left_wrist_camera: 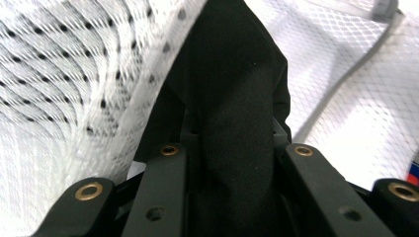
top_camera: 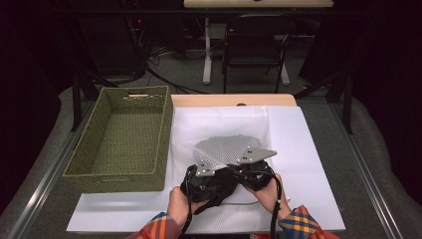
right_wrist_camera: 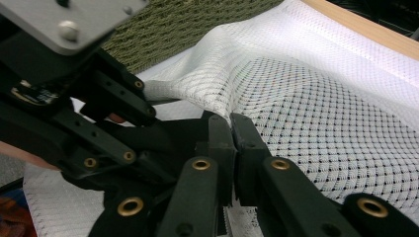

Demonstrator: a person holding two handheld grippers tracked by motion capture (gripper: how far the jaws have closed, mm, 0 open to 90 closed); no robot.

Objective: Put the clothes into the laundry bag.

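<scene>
1. From the high view, we see the mesh bag (top_camera: 226, 148) on the white-covered worktop (top_camera: 308, 164), both grippers at its near edge; the woven basket (top_camera: 122, 137) stands just left.
2. Along our left gripper (left_wrist_camera: 232, 143), black cloth (left_wrist_camera: 237, 98) is pinched between the jaws, mesh beside it.
3. Along our right gripper (right_wrist_camera: 231, 129), jaws clenched on the mesh edge; the left gripper crowds the left side.

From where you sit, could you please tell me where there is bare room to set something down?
The woven basket at left has nothing in it. The white sheet is bare to the right of the mesh bag and beyond it toward the wooden edge. It is crowded at near centre, where both hand-held grippers, left and right, work the bag and dark cloth.
</scene>
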